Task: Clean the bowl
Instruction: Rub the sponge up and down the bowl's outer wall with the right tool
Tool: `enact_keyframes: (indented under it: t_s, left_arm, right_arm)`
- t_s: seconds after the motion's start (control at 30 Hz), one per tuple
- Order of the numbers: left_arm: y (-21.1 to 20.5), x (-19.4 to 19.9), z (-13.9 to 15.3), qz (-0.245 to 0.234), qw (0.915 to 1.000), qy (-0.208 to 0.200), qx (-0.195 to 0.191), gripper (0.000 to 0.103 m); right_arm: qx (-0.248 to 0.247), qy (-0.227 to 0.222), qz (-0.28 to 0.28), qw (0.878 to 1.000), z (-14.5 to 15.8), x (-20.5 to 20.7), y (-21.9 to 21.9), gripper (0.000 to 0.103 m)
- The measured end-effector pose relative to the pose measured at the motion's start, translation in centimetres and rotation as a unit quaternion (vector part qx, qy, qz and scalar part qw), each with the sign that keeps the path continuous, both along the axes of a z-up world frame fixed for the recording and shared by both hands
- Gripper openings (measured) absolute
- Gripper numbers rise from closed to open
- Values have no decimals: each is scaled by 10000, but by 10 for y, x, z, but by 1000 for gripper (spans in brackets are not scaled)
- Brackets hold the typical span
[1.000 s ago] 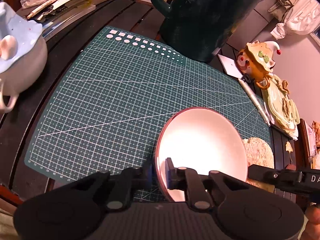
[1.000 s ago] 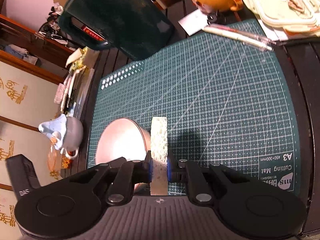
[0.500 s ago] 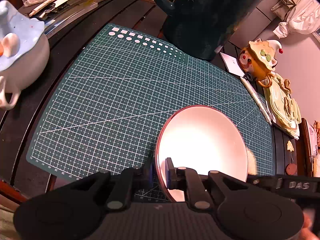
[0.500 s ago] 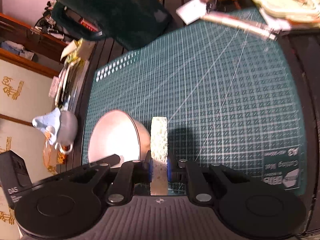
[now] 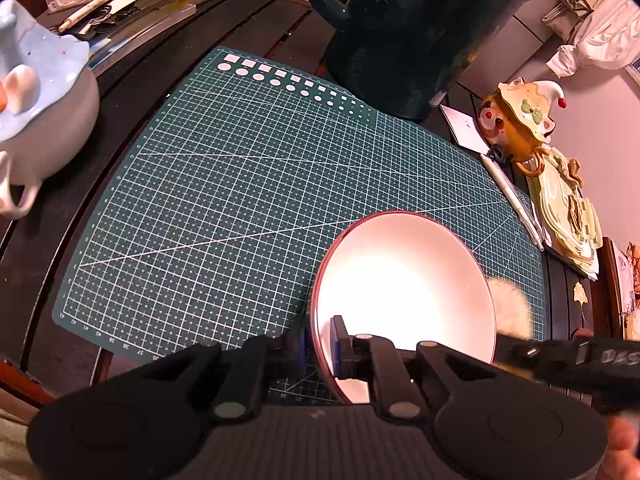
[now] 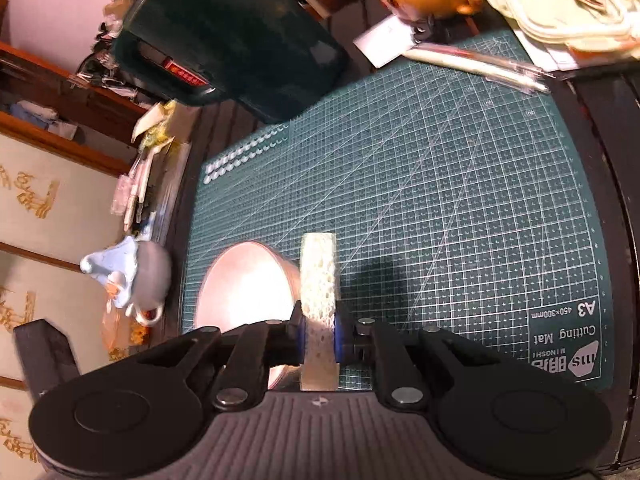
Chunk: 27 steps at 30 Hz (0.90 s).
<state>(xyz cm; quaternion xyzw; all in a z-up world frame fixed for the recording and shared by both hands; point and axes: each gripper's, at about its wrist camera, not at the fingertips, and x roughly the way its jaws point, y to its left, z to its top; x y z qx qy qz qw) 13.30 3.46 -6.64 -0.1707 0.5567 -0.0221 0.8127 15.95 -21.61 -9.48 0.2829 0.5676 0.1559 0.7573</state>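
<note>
A white bowl (image 5: 404, 288) with a reddish rim is tilted above the green cutting mat (image 5: 240, 184). My left gripper (image 5: 320, 346) is shut on its near rim, one finger inside and one outside. In the right wrist view the bowl (image 6: 244, 284) sits just left of a pale yellow sponge (image 6: 318, 276), which my right gripper (image 6: 319, 330) is shut on. The sponge's edge lies beside the bowl's outer rim. From the left wrist view the sponge (image 5: 510, 308) shows blurred behind the bowl's right rim, with the right gripper's black body below it.
A large dark green jug (image 5: 416, 28) stands at the mat's far edge. A pale blue lidded pot (image 5: 36, 112) sits left of the mat. A yellow figurine pot (image 5: 520, 120), pens (image 5: 512, 196) and a stack of pale green lids (image 5: 568, 208) crowd the right side.
The right gripper with the sponge has shifted a little closer along the bowl's right rim. The bowl and left gripper have stayed put.
</note>
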Motion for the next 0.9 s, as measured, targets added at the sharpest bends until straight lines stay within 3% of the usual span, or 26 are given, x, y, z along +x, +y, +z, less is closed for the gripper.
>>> enact_keyframes:
  t_s: [0.07, 0.2, 0.33, 0.6, 0.77, 0.9]
  left_arm:
    - [0, 0, 0, 3, 10000, 0, -7, 11]
    - [0, 0, 0, -4, 10000, 5, -10, 11]
    - [0, 0, 0, -16, 10000, 2, -3, 11]
    - [1, 0, 0, -27, 10000, -4, 2, 11]
    - [1, 0, 0, -27, 10000, -1, -8, 11]
    - [1, 0, -1, -19, 10000, -4, -17, 11]
  right_arm:
    - [53, 148, -8, 9999, -6, 1, 1, 12]
    - [114, -300, -97, 9994, 21, -5, -7, 12]
    - [126, -474, -107, 9987, 31, -9, -8, 12]
    - [469, 384, -211, 9979, -13, 4, -10, 13]
    - [534, -55, -274, 9982, 16, -5, -16, 13]
    - [554, -162, -296, 9979, 21, -5, -18, 13]
